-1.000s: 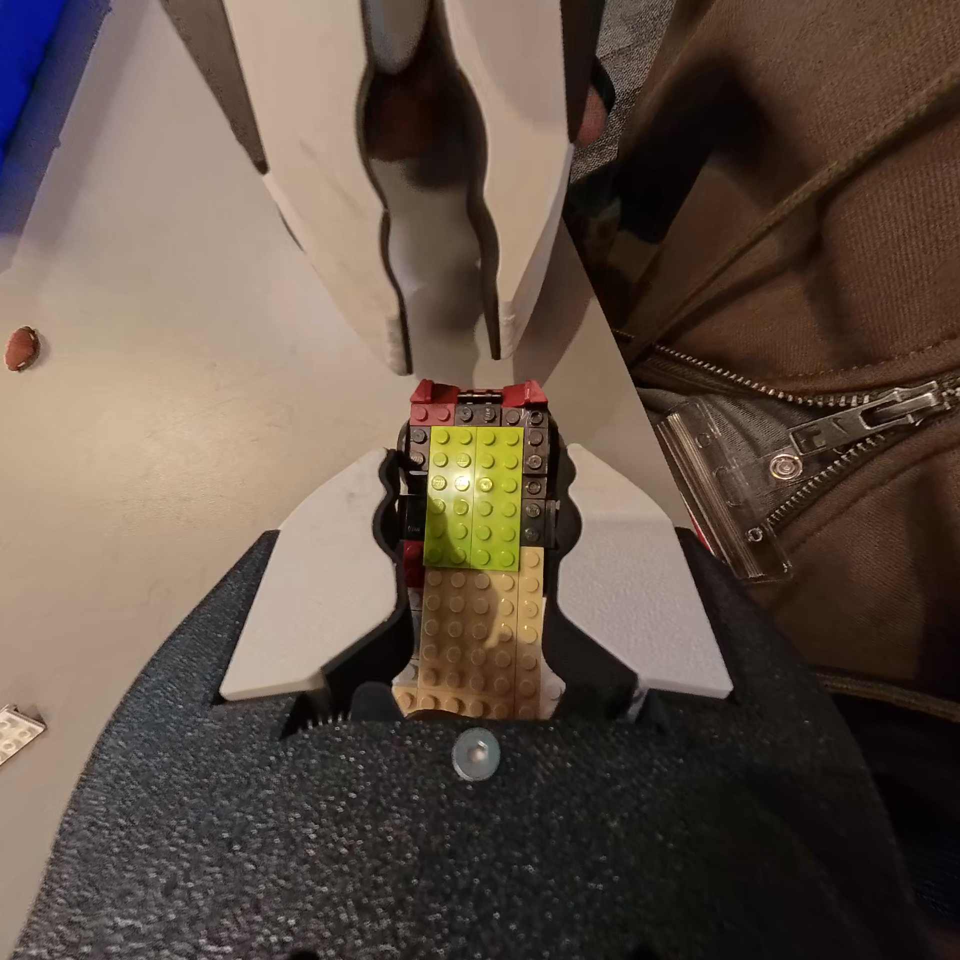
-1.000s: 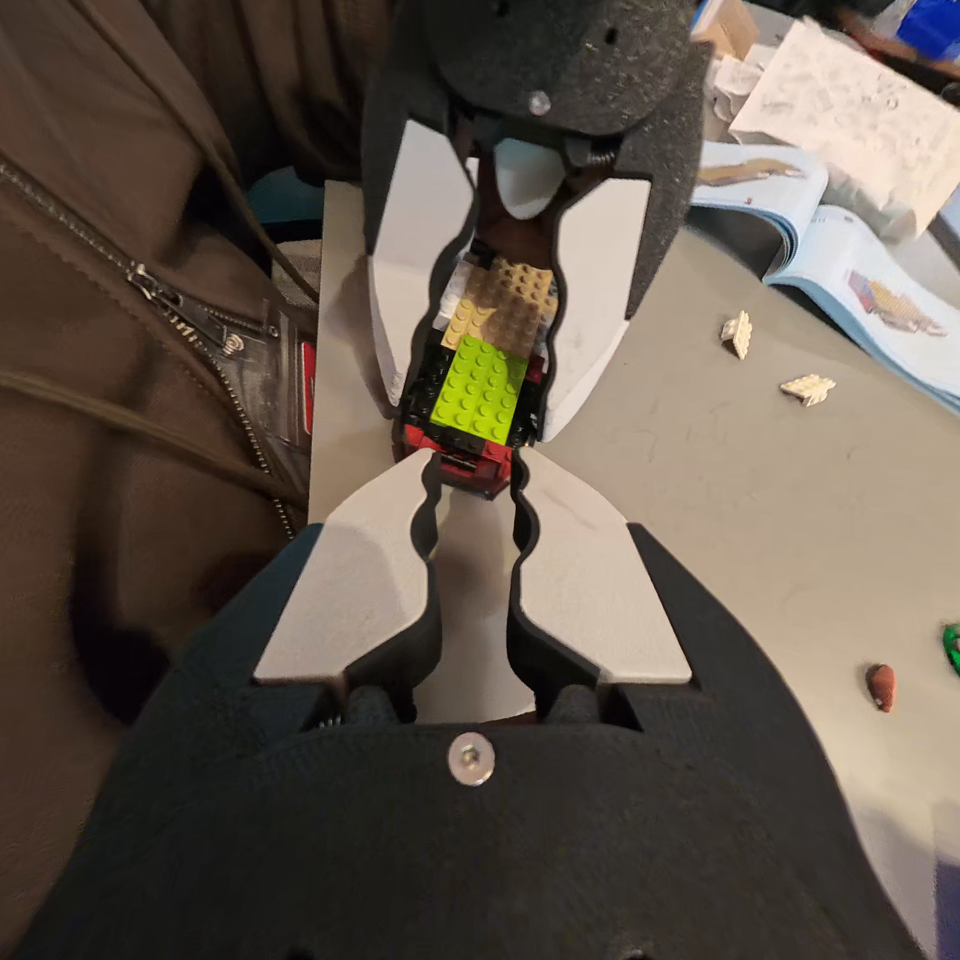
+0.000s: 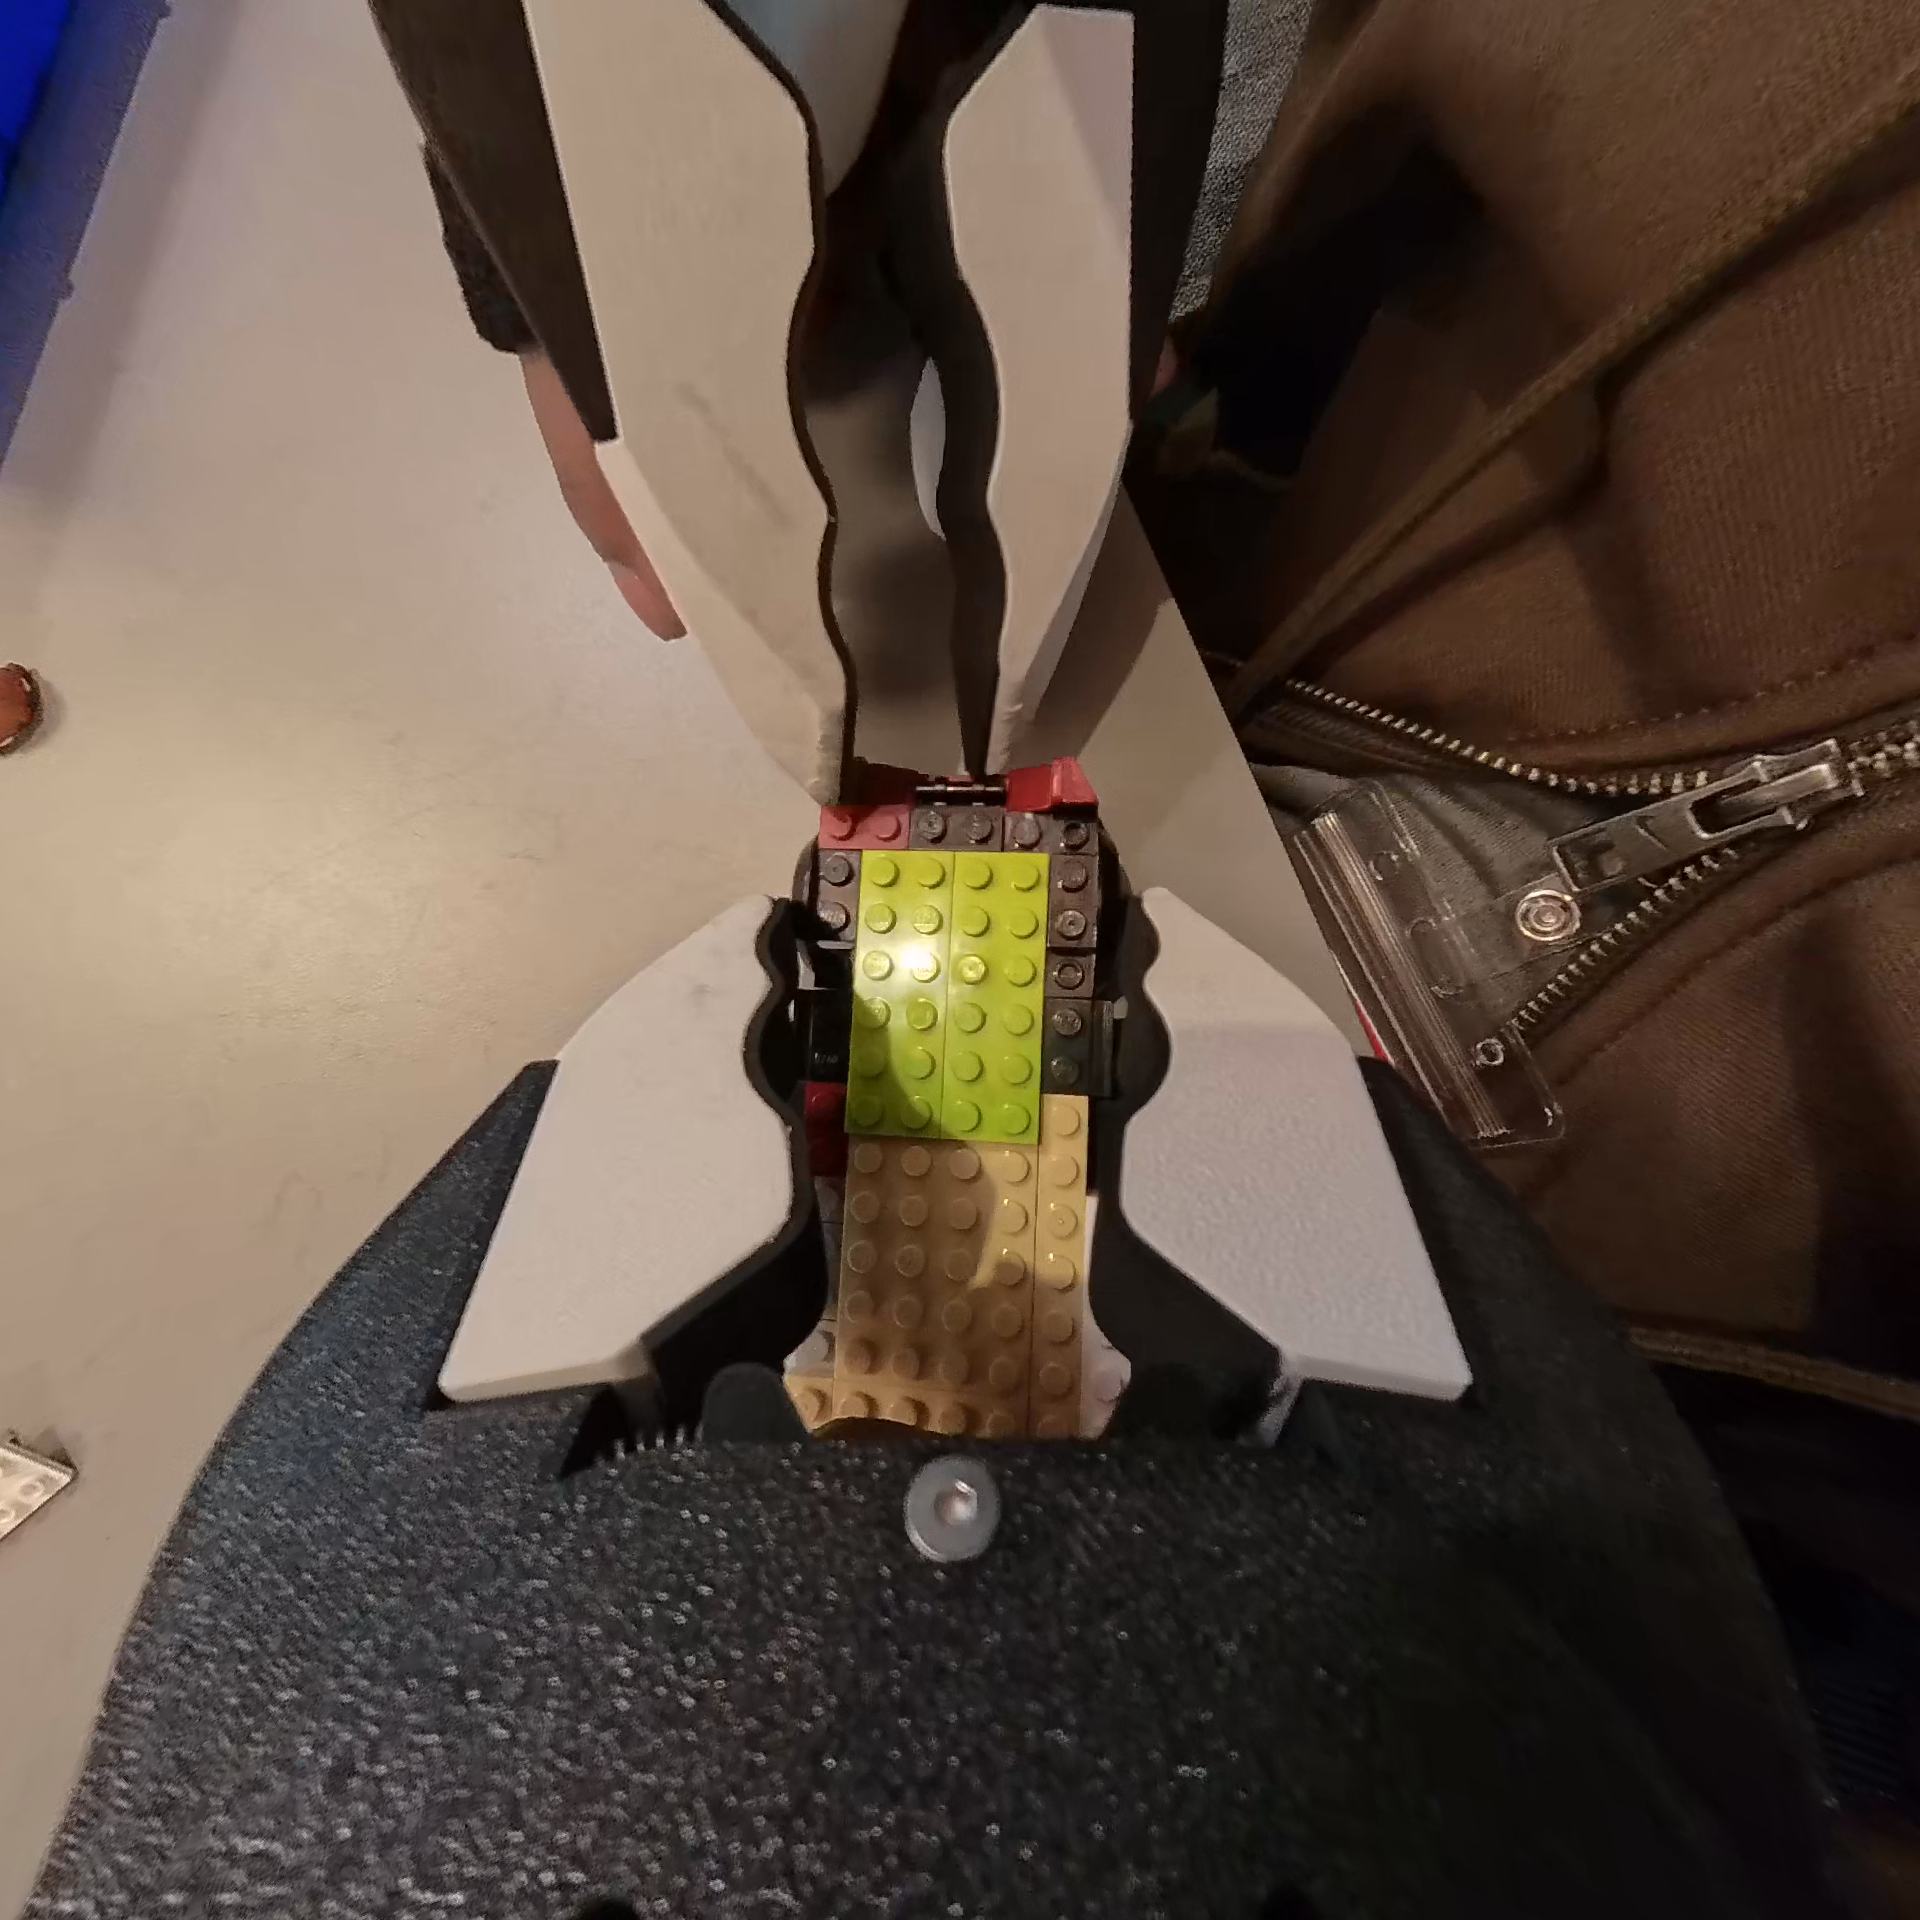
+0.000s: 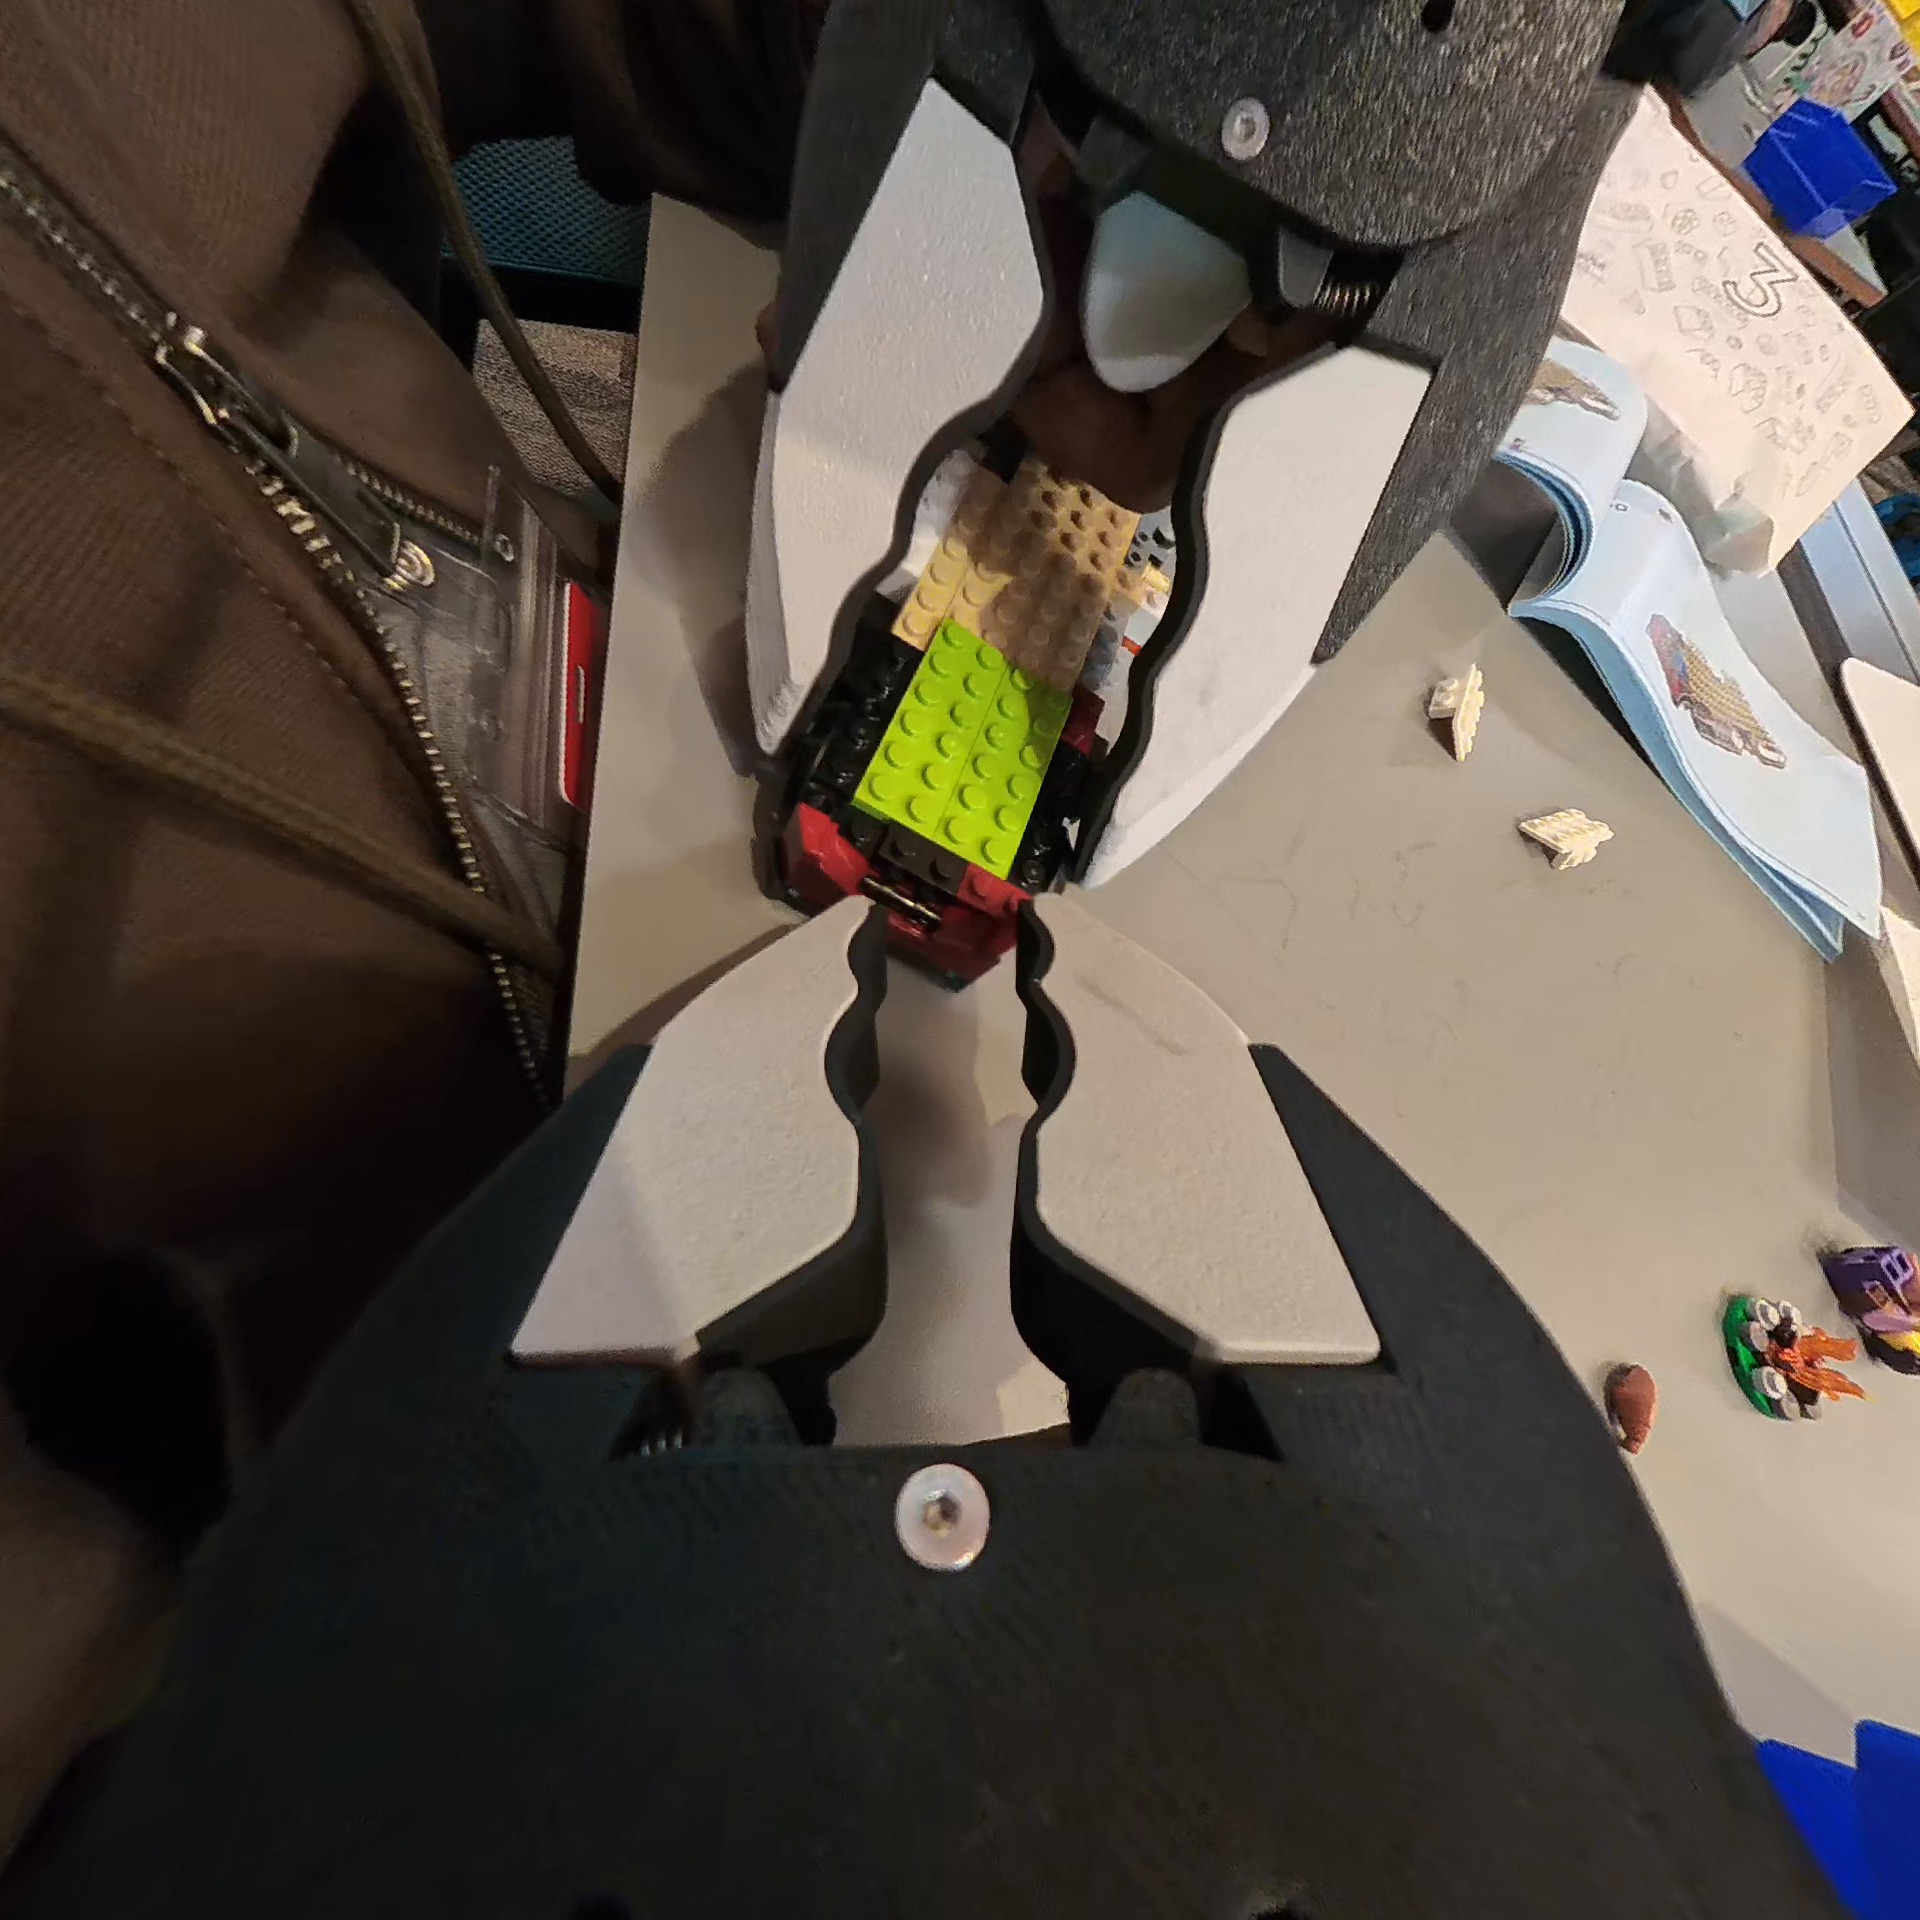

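My left gripper (image 3: 956,914) is shut on a brick model (image 3: 945,997) with a lime green top, a tan rear, black sides and a dark red front. The pads press on its black sides and hold it above the grey table (image 3: 312,831). My right gripper (image 4: 945,920) faces it head-on. Its fingertips (image 4: 857,925) close on the model's dark red front end (image 4: 940,951), beside a small black clip. The right wrist view shows the left gripper (image 4: 935,821) holding the model (image 4: 961,738). The left wrist view shows the right gripper (image 3: 914,758) at the model's front.
A person in a brown zip jacket (image 4: 208,727) with a clear badge holder (image 3: 1423,956) stands at the table edge. An open booklet (image 4: 1714,707), two small white pieces (image 4: 1460,707), small colourful builds (image 4: 1787,1351), a brown piece (image 4: 1629,1403) and a blue bin (image 4: 1818,171) lie to the right. Both grippers' tips are close together, under 4 cm apart. From either gripper's tips it is about 20 cm to the brown piece (image 4: 1629,1403).
My right gripper has moved in; its fingertips, a little short of the model before, now sit on its dark red front end and have narrowed slightly. The left gripper still holds the model.
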The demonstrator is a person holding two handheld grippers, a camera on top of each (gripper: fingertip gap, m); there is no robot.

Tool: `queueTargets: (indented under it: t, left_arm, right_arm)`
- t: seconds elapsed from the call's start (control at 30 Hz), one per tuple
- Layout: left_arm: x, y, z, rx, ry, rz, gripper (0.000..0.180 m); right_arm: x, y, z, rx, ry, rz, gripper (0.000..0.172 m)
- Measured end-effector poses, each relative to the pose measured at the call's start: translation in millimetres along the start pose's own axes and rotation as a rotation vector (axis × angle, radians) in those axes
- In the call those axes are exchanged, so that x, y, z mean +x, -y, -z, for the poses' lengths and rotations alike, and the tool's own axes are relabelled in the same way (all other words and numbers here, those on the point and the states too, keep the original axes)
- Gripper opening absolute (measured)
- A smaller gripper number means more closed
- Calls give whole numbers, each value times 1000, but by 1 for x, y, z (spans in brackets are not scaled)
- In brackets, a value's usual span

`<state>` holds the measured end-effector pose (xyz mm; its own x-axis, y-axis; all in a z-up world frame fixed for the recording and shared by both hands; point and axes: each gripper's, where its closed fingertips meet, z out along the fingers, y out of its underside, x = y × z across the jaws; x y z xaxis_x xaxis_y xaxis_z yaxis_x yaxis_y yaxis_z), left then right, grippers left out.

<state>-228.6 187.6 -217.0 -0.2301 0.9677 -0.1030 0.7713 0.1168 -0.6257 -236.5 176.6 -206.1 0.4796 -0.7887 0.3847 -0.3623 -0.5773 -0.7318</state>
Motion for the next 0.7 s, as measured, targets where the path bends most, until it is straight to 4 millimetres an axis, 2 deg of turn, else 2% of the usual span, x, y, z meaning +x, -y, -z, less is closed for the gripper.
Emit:
queueTargets:
  t: [0.1, 0.2, 0.33, 0.53, 0.7]
  left_arm:
    - [4, 4, 8, 42, -8, -21, 62]
    - [3, 10, 27, 122, 8, -16, 63]
    - [0, 4, 48, 171, 28, 26, 63]
    - [0, -18, 58, 141, 29, 85, 65]
    - [-1, -27, 57, 115, 29, 113, 66]
  right_arm:
    - [0, 0, 0, -3, -3, 2, 23]
    - [0, 0, -1, -4, -3, -2, 23]
    - [-1, 0, -1, -5, 3, 3, 23]
    - [-1, 0, -1, -2, 0, 1, 23]
    - [0, 0, -1, -2, 1, -3, 23]
